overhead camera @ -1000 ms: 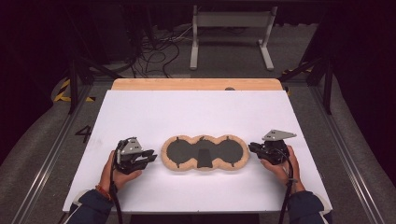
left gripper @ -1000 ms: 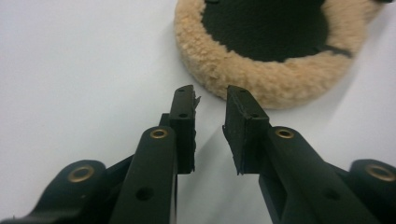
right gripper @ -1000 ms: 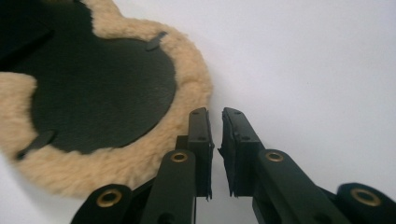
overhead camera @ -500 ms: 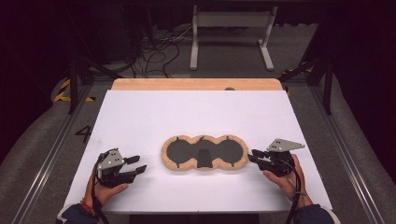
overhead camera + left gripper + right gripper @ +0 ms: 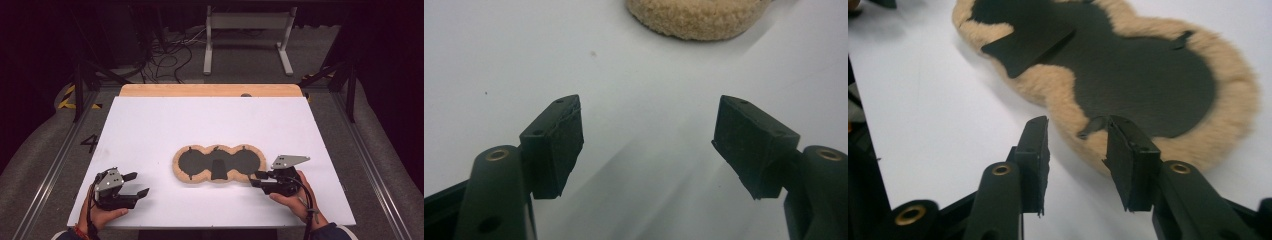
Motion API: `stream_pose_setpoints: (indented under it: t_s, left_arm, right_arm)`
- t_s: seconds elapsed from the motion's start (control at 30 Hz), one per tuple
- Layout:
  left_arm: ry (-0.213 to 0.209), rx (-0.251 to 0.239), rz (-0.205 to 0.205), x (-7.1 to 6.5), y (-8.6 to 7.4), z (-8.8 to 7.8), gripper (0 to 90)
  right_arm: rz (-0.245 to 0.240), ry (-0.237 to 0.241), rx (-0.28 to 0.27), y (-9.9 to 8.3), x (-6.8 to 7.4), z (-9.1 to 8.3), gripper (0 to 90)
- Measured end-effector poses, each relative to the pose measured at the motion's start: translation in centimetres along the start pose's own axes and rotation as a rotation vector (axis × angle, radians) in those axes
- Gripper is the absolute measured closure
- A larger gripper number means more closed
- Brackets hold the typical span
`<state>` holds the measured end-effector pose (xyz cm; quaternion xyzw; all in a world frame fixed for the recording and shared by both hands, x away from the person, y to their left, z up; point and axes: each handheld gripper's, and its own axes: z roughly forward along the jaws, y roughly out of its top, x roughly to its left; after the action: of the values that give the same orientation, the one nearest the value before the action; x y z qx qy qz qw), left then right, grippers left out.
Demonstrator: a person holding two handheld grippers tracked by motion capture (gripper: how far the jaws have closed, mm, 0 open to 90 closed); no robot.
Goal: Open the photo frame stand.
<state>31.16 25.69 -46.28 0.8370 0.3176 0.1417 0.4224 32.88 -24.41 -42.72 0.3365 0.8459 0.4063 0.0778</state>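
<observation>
- We see a flat, three-lobed fleece pad point(image 5: 218, 164) lying on the white table point(image 5: 210, 125), a little nearer the person's edge than the middle; its rim is tan and woolly, its face a dark sheet with a small dark flap at the centre.
- The left gripper point(image 5: 131, 186) sits near the front left corner of the table, well apart from the pad, held in the person's left hand point(image 5: 102, 215).
- In the left gripper view its fingers point(image 5: 555, 142) stand wide apart with only bare table between them; they have just been opening, and they hold nothing. The edge of the fleece pad point(image 5: 699, 17) lies farther off at the top of that view.
- The right gripper point(image 5: 257, 179) lies at the pad's right end, held in the person's right hand point(image 5: 295, 200), with a grey three-cornered plate point(image 5: 287, 161) on top.
- In the right gripper view its fingers point(image 5: 1035, 160) are part open, and have just been opening; the woolly rim of the pad point(image 5: 1088, 145) and a small dark tab sit in the gap, yet the pads do not seem to press on it.
- The only writing we can read is a dark figure "4" point(image 5: 90, 143) on the floor at the table's left; we make out no brand or label on the pad or grippers.
</observation>
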Motion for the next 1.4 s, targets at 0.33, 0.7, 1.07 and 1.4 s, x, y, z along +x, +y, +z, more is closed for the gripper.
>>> stream_pose_setpoints:
  t_s: [0.33,0.7,1.07,1.4]
  left_arm:
    - [0.018,0.008,-0.006,-0.2,0.2,0.5,22.6]
    - [0.026,0.017,0.002,-0.3,0.4,0.9,22.4]
    - [0.015,0.017,-0.008,-0.3,0.9,1.5,22.0]
    - [0.021,0.027,-0.01,-0.4,0.8,1.6,21.5]
  right_arm:
    - [0.061,0.125,0.076,0.9,0.9,3.4,68.1]
    - [0.108,0.195,0.091,2.1,1.7,5.6,61.8]
    - [0.275,0.309,0.04,2.9,0.9,6.6,61.1]
    - [0.548,0.412,0.026,3.1,-0.8,7.1,61.4]
